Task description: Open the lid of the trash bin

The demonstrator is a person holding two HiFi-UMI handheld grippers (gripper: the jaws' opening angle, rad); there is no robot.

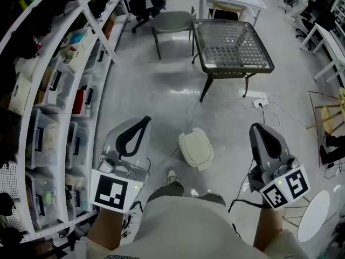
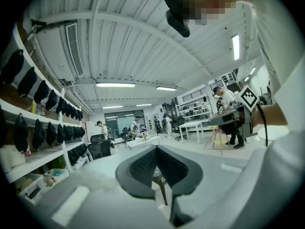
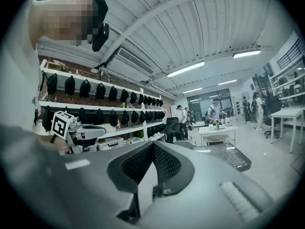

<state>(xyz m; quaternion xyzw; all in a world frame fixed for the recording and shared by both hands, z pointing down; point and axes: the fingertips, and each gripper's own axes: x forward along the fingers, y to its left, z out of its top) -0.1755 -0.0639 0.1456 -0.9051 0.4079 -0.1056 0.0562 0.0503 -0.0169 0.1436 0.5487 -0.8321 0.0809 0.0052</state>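
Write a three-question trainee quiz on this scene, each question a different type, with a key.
1. True or false: the trash bin stands open.
2. Multiple choice: in the head view, the trash bin lies A) between the left gripper and the right gripper; B) left of both; C) right of both.
3. Fill in the blank: in each gripper view the jaws are ____, with nothing held between them.

Key: 1 false, it is closed. 2 A. 3 together.
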